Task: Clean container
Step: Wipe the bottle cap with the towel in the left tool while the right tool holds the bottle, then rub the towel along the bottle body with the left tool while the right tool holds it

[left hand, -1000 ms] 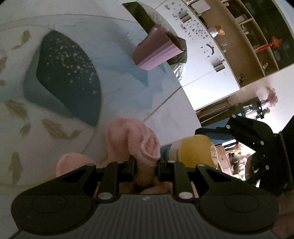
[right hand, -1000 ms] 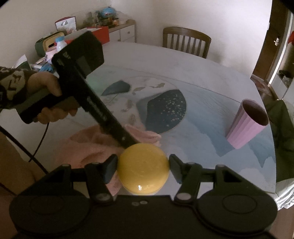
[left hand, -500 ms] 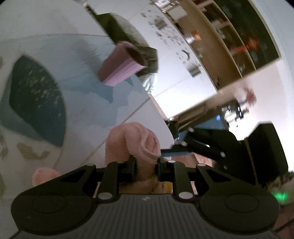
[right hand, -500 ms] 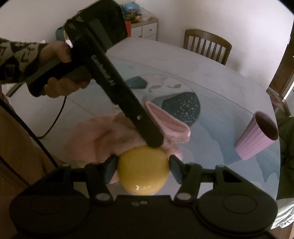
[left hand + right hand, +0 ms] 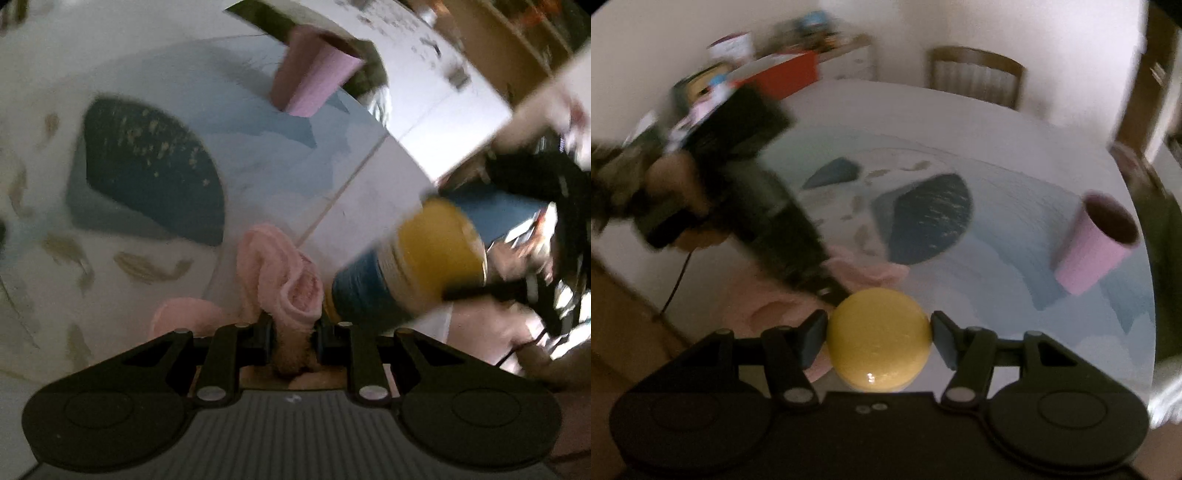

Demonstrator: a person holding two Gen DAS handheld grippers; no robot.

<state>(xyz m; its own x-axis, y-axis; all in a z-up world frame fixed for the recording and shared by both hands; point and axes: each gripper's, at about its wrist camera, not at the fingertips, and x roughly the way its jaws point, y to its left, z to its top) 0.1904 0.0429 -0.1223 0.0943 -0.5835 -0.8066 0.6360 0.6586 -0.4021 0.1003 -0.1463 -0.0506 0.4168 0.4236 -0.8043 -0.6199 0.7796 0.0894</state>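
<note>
My right claw (image 5: 878, 338) clamps the yellow-lidded container (image 5: 878, 349) above the bench (image 5: 1015, 177); left claw (image 5: 293, 326) pinches the soft pink cloth (image 5: 282, 280). Rigid, smooth, probably slippery: grip the sides firmly.

white walls, wooden chair (image 5: 975, 79) behind round table (image 5: 960, 122).

We're in a home dining room: a round table (image 5: 1015, 155) with a painted cloth, a wooden chair (image 5: 975, 79) behind it, and a cluttered sideboard (image 5: 849, 59) by the wall.
</note>
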